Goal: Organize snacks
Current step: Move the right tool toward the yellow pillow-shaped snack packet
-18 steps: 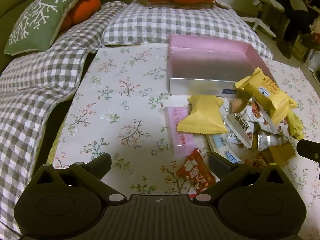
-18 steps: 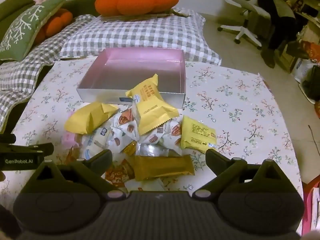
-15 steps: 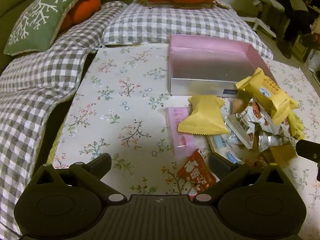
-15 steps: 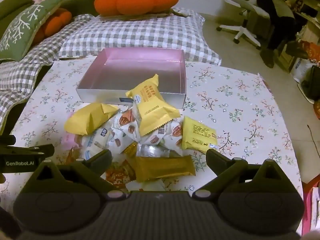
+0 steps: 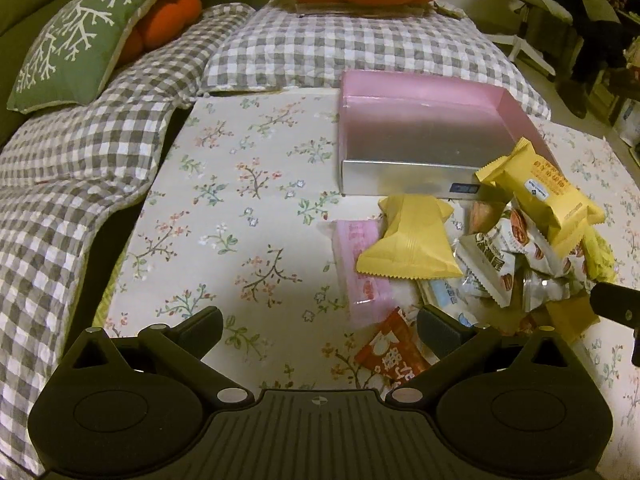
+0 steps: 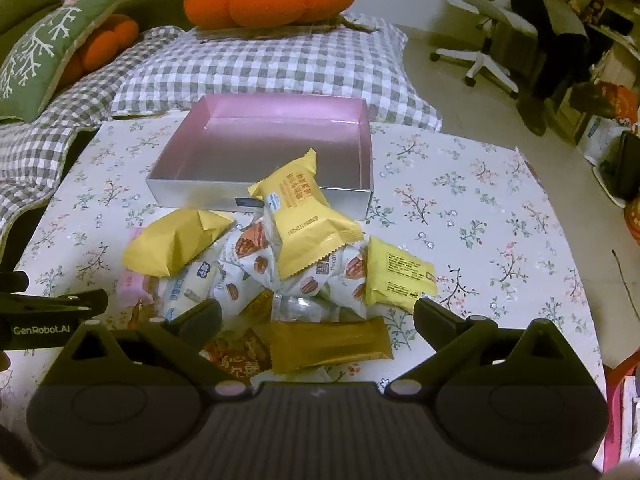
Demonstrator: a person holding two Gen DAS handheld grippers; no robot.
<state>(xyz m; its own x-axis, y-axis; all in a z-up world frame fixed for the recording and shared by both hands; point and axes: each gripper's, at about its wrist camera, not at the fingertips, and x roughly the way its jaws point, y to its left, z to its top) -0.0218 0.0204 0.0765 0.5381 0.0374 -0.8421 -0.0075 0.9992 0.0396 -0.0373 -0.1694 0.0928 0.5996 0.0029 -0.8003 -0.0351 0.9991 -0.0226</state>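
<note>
Snacks point(image 6: 280, 272) lie in a loose heap on the flower-print worktop point(image 6: 480, 208), just in front of the near wall of the pink box point(image 6: 276, 136) — the box is empty and sits toward the far edge, by the checked cushions point(image 6: 272, 64).

The right tool point(image 6: 318, 316) hangs directly over the near side of the heap, its two fingers spread wide and holding nothing. Between them, almost centred, lies a long gold bar point(image 6: 330, 344); its long axis runs left to right, across the gap, not along it. So the fingers would meet its ends, and a turn of the wrist looks needed to take it across its narrow width.

The left tool point(image 5: 318, 330) is also spread and empty, and it points mostly at bare cloth — the heap lies off to its right, with only a red packet point(image 5: 394, 354) and a pink packet point(image 5: 358, 268) near its right finger.

My judgement: the right tool is the nearer and better placed. The box lies straight ahead of it beyond the heap, so a carry goes forward over the big yellow packet point(image 6: 304, 216) on top.
</note>
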